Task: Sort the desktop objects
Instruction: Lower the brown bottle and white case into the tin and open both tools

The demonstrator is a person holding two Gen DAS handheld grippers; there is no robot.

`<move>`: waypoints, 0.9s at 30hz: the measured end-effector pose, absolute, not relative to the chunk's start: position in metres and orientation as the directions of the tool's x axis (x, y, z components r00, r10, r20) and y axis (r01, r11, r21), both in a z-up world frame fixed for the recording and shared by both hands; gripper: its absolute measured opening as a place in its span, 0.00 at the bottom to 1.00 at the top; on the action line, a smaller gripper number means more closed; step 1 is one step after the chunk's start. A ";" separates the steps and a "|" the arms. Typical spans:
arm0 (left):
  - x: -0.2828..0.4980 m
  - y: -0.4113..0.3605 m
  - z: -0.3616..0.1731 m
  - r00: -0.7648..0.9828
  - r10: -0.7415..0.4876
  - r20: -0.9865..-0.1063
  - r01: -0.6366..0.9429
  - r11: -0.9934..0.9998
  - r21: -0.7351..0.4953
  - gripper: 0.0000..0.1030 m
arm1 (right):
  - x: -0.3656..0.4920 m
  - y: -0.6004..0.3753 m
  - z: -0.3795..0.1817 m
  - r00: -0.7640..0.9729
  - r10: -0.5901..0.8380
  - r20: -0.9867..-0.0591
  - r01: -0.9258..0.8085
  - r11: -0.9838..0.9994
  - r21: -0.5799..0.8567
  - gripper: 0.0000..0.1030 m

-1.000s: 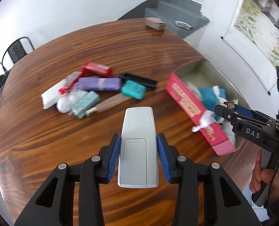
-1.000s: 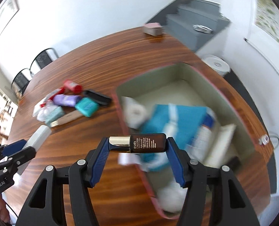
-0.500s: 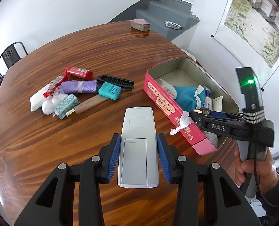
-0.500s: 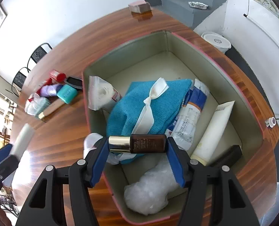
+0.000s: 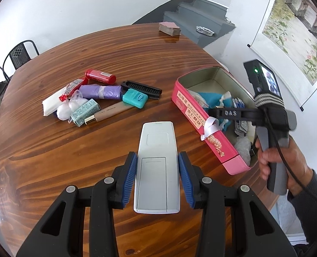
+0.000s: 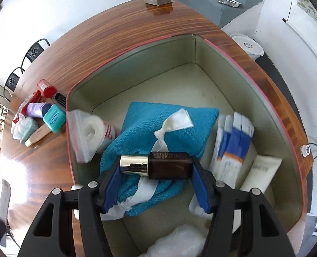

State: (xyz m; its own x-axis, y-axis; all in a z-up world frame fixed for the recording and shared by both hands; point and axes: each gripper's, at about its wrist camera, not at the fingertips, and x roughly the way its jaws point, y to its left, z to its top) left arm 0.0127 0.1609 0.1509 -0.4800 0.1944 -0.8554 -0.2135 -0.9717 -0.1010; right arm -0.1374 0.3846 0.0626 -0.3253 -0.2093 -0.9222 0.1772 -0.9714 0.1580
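With my right gripper (image 6: 156, 170) pinching the brown serum bottle (image 6: 158, 165) above the pink tin (image 6: 239, 68), I needed a low, gentle release onto the teal pouch (image 6: 158, 124); my left gripper (image 5: 157, 176) clamped the grey remote (image 5: 157, 160).

tin (image 5: 203, 128): pink | pouch (image 6: 158, 128): teal | bottle (image 6: 169, 166): brown, gold cap | table (image 5: 72, 150): striped brown

Bright daylight, table (image 5: 51, 150) glare, fisheye-bent edges, slight motion blur.
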 end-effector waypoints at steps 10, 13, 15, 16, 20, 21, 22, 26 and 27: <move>0.009 0.199 0.158 -0.464 0.269 -0.844 -0.317 -0.940 -0.125 0.42 | -0.140 0.396 0.069 -0.299 -0.237 -0.924 0.173 -0.966 0.192 0.63; 0.006 0.220 0.160 -0.450 0.306 -0.839 -0.370 -0.919 -0.136 0.42 | -0.129 0.411 0.078 -0.313 -0.286 -0.906 0.151 -0.956 0.250 0.71; 0.004 0.235 0.160 -0.433 0.331 -0.838 -0.404 -0.903 -0.147 0.42 | -0.125 0.421 0.088 -0.330 -0.317 -0.889 0.138 -0.948 0.287 0.75; 0.003 0.241 0.159 -0.426 0.341 -0.838 -0.418 -0.896 -0.152 0.42 | -0.120 0.427 0.093 -0.344 -0.326 -0.881 0.136 -0.945 0.297 0.76; -0.002 0.273 0.154 -0.384 0.389 -0.837 -0.488 -0.855 -0.174 0.42 | -0.104 0.445 0.108 -0.389 -0.333 -0.859 0.111 -0.942 0.315 0.77; -0.003 0.279 0.152 -0.376 0.398 -0.837 -0.503 -0.846 -0.176 0.42 | -0.100 0.452 0.112 -0.399 -0.334 -0.854 0.099 -0.942 0.322 0.77; -0.003 0.285 0.150 -0.368 0.403 -0.838 -0.514 -0.839 -0.178 0.42 | -0.098 0.457 0.114 -0.408 -0.334 -0.850 0.089 -0.941 0.328 0.77; -0.011 0.307 0.136 -0.324 0.419 -0.848 -0.541 -0.817 -0.196 0.42 | -0.097 0.475 0.118 -0.433 -0.327 -0.840 0.036 -0.937 0.347 0.77; -0.013 0.311 0.132 -0.313 0.421 -0.851 -0.542 -0.815 -0.203 0.42 | -0.095 0.480 0.119 -0.436 -0.325 -0.839 0.023 -0.936 0.351 0.77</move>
